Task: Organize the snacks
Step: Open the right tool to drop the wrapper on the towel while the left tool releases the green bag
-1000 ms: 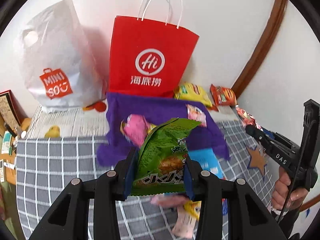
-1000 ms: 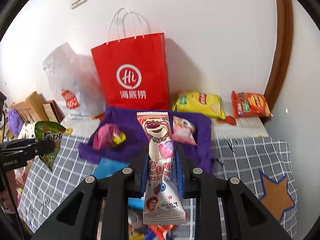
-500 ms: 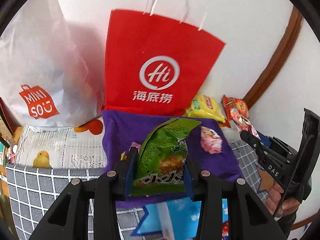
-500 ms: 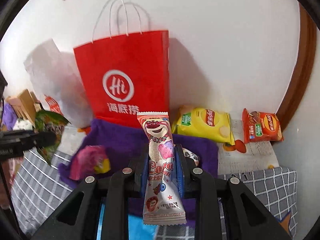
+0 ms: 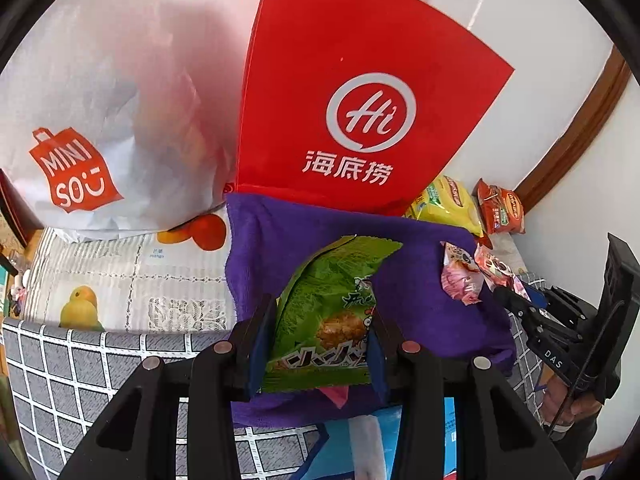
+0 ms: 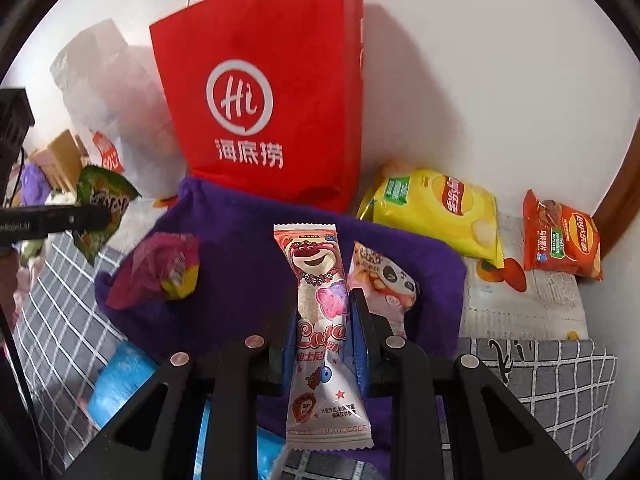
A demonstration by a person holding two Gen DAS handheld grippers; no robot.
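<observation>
My left fingers [image 5: 320, 340] clamp a crinkly green foil snack bag [image 5: 332, 312], my right fingers [image 6: 324, 340] a long pink bear-print wrapper [image 6: 320, 320], its long axis toward twelve o'clock. Both hang over the purple fleece cloth [image 6: 240, 264]; the right pack's landing spot lies at eleven o'clock, beside the panda-print packet [image 6: 384, 280].

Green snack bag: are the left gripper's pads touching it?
Touching. The left wrist view shows the left gripper with both blue pads pressed against the green snack bag.
</observation>
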